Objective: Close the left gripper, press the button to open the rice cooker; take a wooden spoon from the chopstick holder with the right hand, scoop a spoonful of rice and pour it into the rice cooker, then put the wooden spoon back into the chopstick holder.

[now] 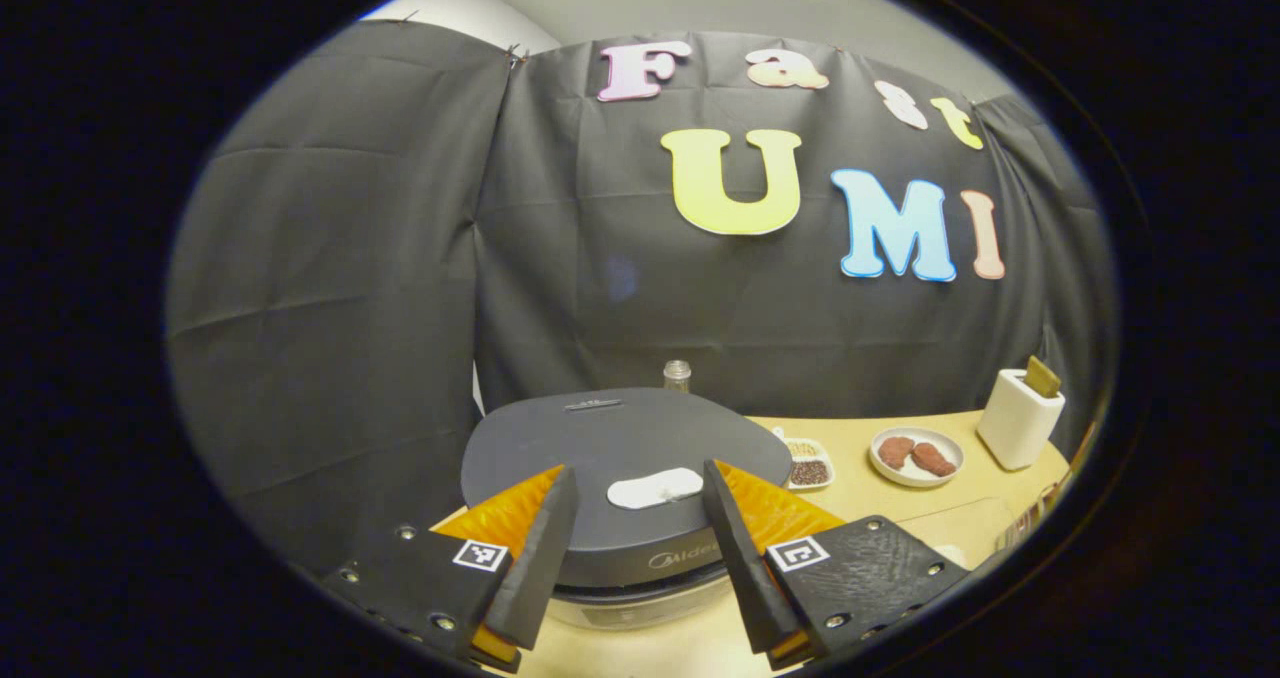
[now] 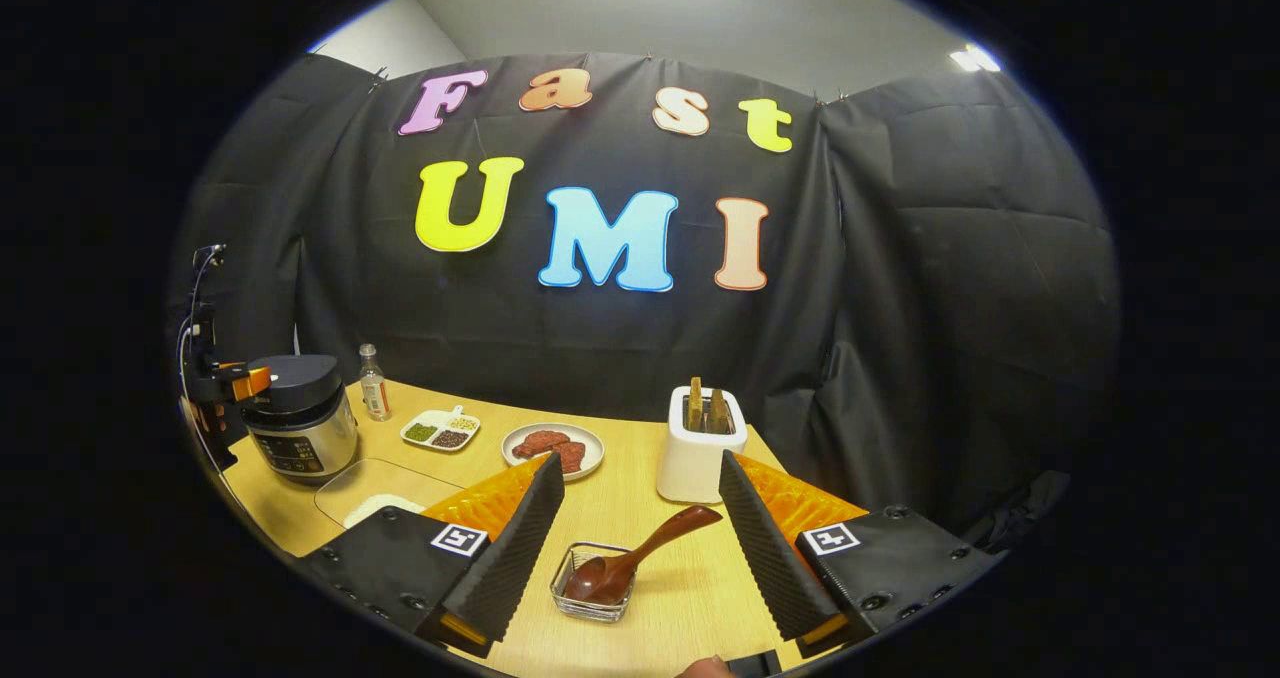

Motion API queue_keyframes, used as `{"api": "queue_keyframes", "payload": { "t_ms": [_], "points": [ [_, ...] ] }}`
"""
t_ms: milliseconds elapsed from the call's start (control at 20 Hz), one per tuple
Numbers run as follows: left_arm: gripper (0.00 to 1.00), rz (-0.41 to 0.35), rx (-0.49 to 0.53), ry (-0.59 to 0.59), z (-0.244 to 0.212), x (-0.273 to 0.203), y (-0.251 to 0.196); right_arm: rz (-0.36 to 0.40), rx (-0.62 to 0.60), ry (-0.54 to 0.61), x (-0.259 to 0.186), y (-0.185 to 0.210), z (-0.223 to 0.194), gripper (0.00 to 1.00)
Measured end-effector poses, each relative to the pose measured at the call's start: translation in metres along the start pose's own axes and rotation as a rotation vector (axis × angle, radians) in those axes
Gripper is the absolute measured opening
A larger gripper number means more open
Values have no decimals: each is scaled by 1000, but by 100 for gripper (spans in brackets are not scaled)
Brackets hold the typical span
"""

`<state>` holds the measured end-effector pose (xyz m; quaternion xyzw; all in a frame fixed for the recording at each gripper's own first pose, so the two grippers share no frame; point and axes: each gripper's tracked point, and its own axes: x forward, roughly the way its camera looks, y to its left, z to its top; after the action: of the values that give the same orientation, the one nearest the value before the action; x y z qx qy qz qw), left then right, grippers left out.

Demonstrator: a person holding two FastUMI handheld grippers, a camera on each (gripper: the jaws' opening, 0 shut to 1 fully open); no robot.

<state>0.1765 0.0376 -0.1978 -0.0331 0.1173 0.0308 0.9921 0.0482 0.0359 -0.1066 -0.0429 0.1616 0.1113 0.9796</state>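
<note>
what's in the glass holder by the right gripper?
The wooden spoon: its bowl sits down in the clear holder, its handle leaning out toward the toaster. Nothing else visible inside; the spot under the bowl is covered.

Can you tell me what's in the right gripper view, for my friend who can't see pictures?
The open right gripper points at a wooden spoon resting in a small clear holder on a wooden table. Behind it stand a white toaster, a plate of meat and a tray of beans. At far left, the left gripper is by the closed rice cooker.
</note>
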Motion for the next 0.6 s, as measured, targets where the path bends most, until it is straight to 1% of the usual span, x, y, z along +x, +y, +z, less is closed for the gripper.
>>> {"api": "queue_keyframes", "payload": {
  "t_ms": [50, 100, 150, 200, 300, 350, 400, 450, 500, 550, 600],
  "points": [
    [79, 7, 2, -13, 0, -2, 0, -2, -3, 1, -1, -2, 0, 95],
    [78, 9, 3, -9, -5, -1, -1, -3, -5, 2, -2, -4, -1, 99],
    [79, 9, 5, 27, -24, 0, -3, -4, -8, 1, -4, -6, -1, 99],
    [80, 9, 13, 6, -30, 4, -7, -5, -10, -2, -5, -7, 0, 99],
    [81, 14, 7, 3, -29, -2, -4, -4, -13, -3, -7, -10, -2, 99],
    [82, 12, -15, 0, -29, -2, -4, -3, -11, -6, -8, -12, -2, 99],
    [82, 6, -13, -4, -29, -5, -5, 3, -5, -11, -9, -12, -1, 95],
    [82, 3, 20, -11, -25, -6, -6, 9, 4, -18, -11, -12, 0, 99],
    [80, -3, 43, -10, -22, -6, -11, 19, 15, -27, -11, -12, 2, 99],
    [80, -9, 53, -33, -8, -14, -16, 34, 26, -37, -11, -10, 4, 95],
    [78, -14, 57, -63, 12, -22, -22, 50, 34, -47, -11, -8, 6, 98]
  ]
}}
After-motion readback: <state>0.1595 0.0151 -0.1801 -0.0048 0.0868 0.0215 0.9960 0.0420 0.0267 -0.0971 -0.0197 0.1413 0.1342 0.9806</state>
